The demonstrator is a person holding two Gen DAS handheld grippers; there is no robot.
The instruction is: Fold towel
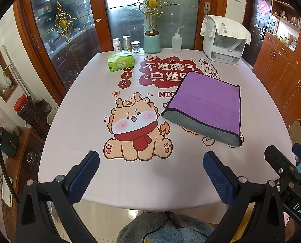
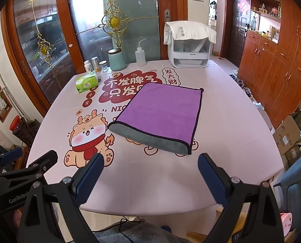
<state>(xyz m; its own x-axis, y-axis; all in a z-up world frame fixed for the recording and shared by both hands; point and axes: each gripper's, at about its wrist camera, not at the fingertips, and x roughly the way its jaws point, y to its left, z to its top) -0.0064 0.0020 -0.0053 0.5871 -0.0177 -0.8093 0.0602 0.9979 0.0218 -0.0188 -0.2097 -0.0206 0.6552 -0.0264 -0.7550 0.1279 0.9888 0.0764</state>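
Note:
A purple towel (image 1: pixel 207 103) with a grey underside lies folded on the printed pink tablecloth (image 1: pixel 89 105), right of the cartoon dragon; it also shows in the right wrist view (image 2: pixel 162 113). Its grey lower layer sticks out along the near edge. My left gripper (image 1: pixel 150 170) is open and empty above the table's near edge, left of and nearer than the towel. My right gripper (image 2: pixel 150 172) is open and empty, just in front of the towel's near edge. Each gripper shows at the side of the other's view.
At the table's far edge stand a green tissue pack (image 1: pixel 120 61), small jars (image 1: pixel 126 43), a teal canister (image 1: pixel 152 42), a squeeze bottle (image 1: pixel 176 41) and a white appliance (image 1: pixel 224 42) under a cloth. Glass doors stand behind. Wooden cabinets (image 2: pixel 276 68) and cardboard boxes (image 2: pixel 290 135) are to the right.

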